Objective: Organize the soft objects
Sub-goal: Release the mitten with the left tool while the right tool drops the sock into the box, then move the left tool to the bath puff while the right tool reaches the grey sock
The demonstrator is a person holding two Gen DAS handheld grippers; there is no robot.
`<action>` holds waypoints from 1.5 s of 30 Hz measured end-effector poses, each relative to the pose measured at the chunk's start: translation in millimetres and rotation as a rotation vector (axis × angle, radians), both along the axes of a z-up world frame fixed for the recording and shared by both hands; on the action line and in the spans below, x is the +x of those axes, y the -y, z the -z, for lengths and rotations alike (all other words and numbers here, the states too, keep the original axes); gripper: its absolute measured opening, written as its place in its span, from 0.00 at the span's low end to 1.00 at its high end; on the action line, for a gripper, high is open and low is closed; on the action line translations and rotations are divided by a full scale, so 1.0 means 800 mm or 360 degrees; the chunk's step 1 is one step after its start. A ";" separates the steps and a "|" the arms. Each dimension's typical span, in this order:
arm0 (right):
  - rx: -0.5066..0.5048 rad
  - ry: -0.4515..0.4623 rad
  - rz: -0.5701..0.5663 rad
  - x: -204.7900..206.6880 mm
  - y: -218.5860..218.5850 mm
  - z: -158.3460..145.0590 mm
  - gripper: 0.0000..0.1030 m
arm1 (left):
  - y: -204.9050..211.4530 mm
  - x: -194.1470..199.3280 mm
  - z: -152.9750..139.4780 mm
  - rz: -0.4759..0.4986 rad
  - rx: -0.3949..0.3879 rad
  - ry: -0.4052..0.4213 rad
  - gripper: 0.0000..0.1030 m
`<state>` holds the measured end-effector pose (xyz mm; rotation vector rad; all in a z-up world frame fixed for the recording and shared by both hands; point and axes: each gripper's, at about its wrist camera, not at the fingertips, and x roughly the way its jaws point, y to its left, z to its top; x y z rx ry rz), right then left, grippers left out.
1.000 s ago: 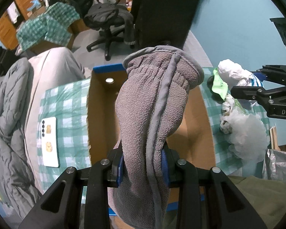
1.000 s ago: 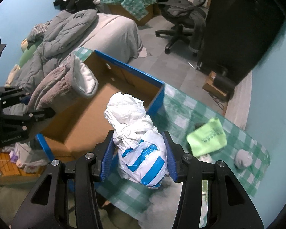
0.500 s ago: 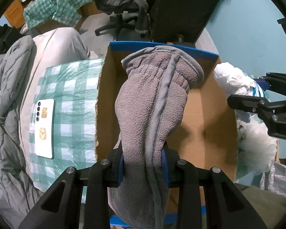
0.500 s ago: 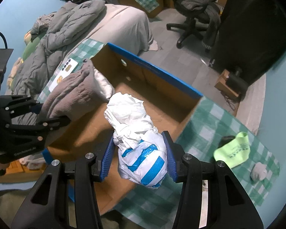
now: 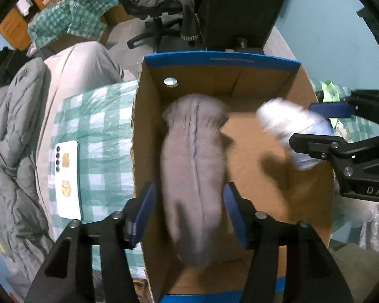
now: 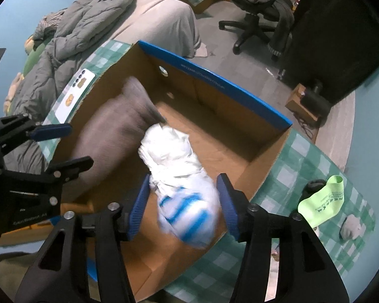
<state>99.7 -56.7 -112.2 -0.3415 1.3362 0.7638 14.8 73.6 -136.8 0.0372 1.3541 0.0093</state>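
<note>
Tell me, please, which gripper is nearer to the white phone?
Left. The left gripper is over the box side beside the white phone; the right gripper is over the far side.

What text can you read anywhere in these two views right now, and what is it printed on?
"DAS", cut off by the frame edge: on the right tongs body, seen from the left wrist.
White print on the cardboard box blue rim: too small to read.
Dark print on the lime green sock: blurred, unreadable.
Pale lettering on the left tongs body: too faint to read.
</note>
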 end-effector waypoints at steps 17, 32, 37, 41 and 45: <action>0.0017 0.0088 0.0035 0.001 0.027 -0.034 0.72 | 0.010 -0.002 -0.035 0.0029 0.0013 0.0058 0.73; -0.0004 0.0139 0.0136 0.009 0.113 -0.065 0.72 | 0.078 -0.002 -0.061 0.0116 -0.0024 0.0079 0.76; -0.0037 0.0152 0.0192 0.012 0.156 -0.066 0.72 | 0.111 0.001 -0.065 0.0172 -0.0033 0.0080 0.76; -0.0064 0.0154 0.0239 0.013 0.191 -0.066 0.72 | 0.138 0.002 -0.067 0.0215 -0.0019 0.0081 0.76; -0.0076 0.0147 0.0289 0.016 0.223 -0.065 0.72 | 0.160 0.002 -0.069 0.0241 -0.0018 0.0086 0.76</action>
